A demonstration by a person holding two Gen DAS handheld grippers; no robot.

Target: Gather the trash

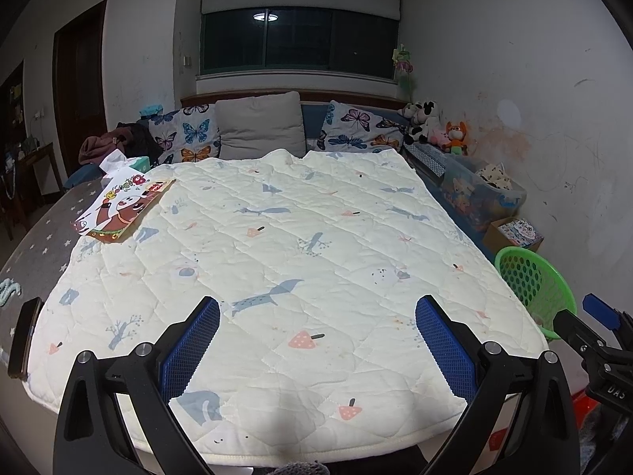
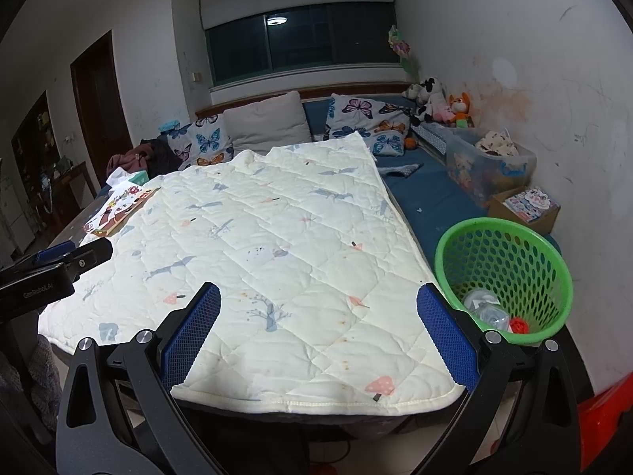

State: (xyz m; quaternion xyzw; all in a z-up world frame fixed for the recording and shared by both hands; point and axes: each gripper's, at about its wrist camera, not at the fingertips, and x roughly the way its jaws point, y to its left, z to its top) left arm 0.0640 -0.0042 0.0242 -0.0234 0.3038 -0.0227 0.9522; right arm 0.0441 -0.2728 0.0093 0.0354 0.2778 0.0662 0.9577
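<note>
A green mesh basket (image 2: 510, 253) stands on the blue sheet at the bed's right side; inside lie a crumpled clear plastic piece (image 2: 488, 308) and a small red piece (image 2: 519, 325). The basket also shows in the left wrist view (image 1: 530, 281). My left gripper (image 1: 318, 340) is open and empty over the near edge of the cream quilt (image 1: 277, 245). My right gripper (image 2: 318, 336) is open and empty over the quilt's near right corner (image 2: 296, 245), just left of the basket. Each gripper shows at the edge of the other's view.
A cartoon picture box (image 1: 122, 209) and a tissue box (image 1: 138, 163) lie at the quilt's far left. Pillows (image 1: 261, 124) line the headboard. Plush toys (image 2: 439, 103), a clear storage bin (image 2: 490, 170) and a cardboard box (image 2: 526, 208) stand along the right wall. A phone (image 1: 24, 336) lies at the left.
</note>
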